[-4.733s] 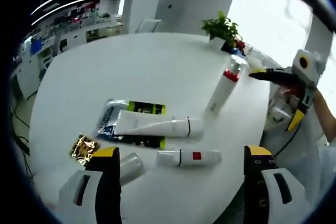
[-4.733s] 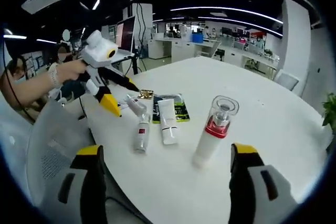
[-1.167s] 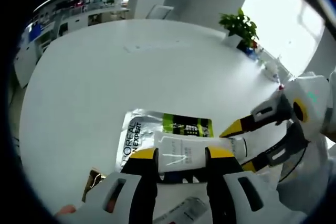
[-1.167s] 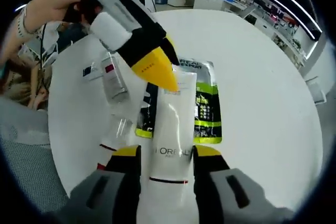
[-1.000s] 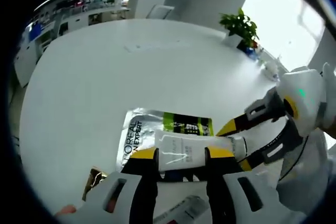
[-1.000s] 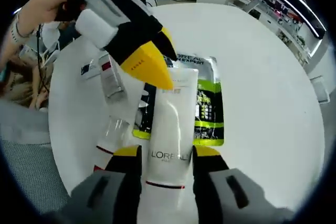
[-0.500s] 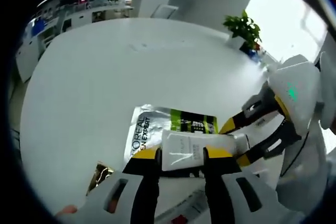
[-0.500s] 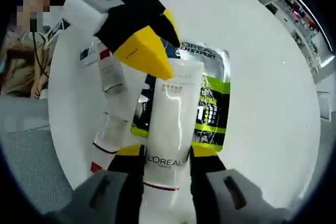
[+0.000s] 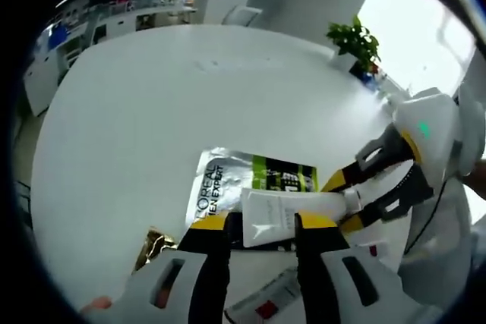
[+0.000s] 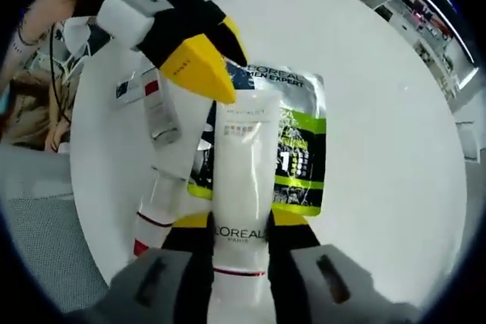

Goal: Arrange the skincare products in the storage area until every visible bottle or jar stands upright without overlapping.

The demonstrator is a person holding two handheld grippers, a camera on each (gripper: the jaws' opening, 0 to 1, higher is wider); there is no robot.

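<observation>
Right gripper (image 10: 240, 221): yellow-tipped jaws clamped on the cap end of the white L'Oréal tube (image 10: 243, 180), both touching its sides. Compared with half a second ago the grip looks a bit tighter and sits just past the printed logo.

Left gripper (image 9: 261, 224): clenched on the flat crimped end of the same tube (image 9: 288, 214). So both grippers have one tube, end to end. In the right gripper view the left gripper (image 10: 199, 66) comes in from the far left, its yellow tip right at the tube's far end.

What changed: 4.7 s ago both grippers were open and hovering well apart above the table; now both are closed on the tube. Since about a second ago it's mostly small camera shifts, same hold.

Tube: smooth glossy white plastic, long, flattened toward one end, thin dark band near the cap. Lying down, not upright.

Under it: a shiny foil sachet (image 10: 292, 142), silver, black and lime green, flat, with the tube across it.

Nearby: a slim white bottle with a red mark (image 10: 156, 214) lying just left of the tube; a crinkly gold packet (image 9: 156, 244) near the left gripper's jaw.

Table (image 9: 152, 111): round, plain white, matte. Lots of bare surface on the far side; near edge is close to the right gripper.

Far edge: a potted plant (image 9: 355, 39).
</observation>
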